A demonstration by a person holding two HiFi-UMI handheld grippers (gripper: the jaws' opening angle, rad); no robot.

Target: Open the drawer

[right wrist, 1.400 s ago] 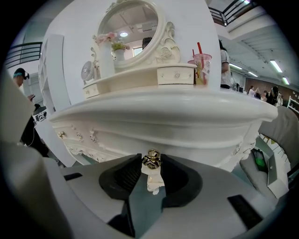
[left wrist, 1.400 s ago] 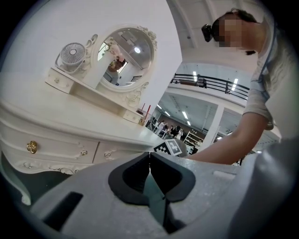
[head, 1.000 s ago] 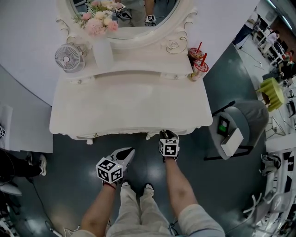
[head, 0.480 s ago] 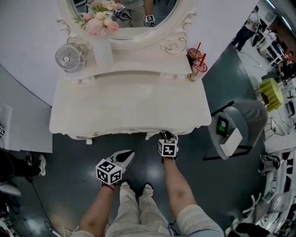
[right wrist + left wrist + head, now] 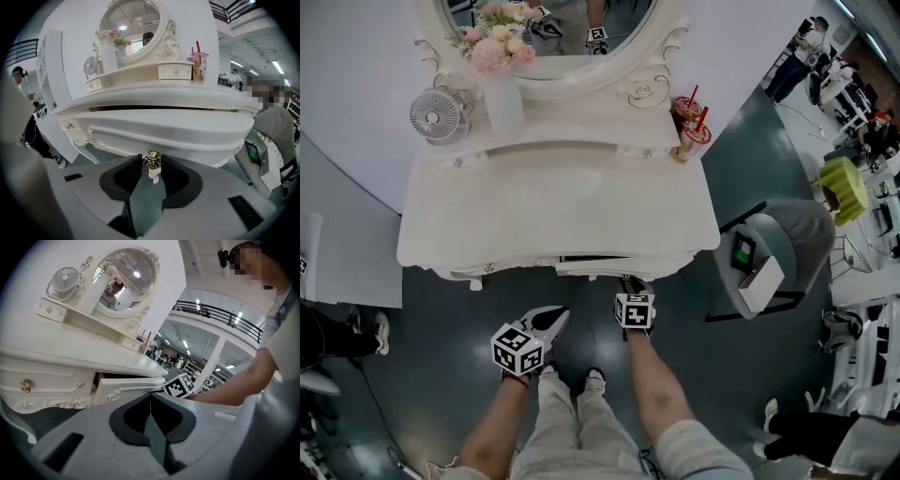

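The drawer (image 5: 598, 267) sits in the middle of the near edge of a white table (image 5: 553, 206) and stands a little way out, with a dark slit showing above its front. That front (image 5: 178, 136) is a smooth, glossy, curved panel with a raised moulded band. At its centre is a small round knob (image 5: 152, 160) of shiny gold metal.

The right gripper (image 5: 151, 165) pinches this knob between its dark ribbed pads. In the head view the right gripper (image 5: 630, 281) reaches up to the drawer front.

The left gripper (image 5: 150, 395) has its pads pressed together with nothing between them. It hovers over the dark floor (image 5: 441, 375), to the left of the right gripper and nearer the person, clear of the table.

The tabletop is broad, with a wavy carved edge. At its far side stands an oval mirror (image 5: 572, 23) in a scrolled white frame. Left of the mirror are a round wire-grilled fan (image 5: 436, 114) and a white vase (image 5: 506, 105) of pink flowers (image 5: 495, 42). At the far right corner are two clear cups (image 5: 689, 127) with red straws. A grey chair (image 5: 787, 244) stands right of the table.
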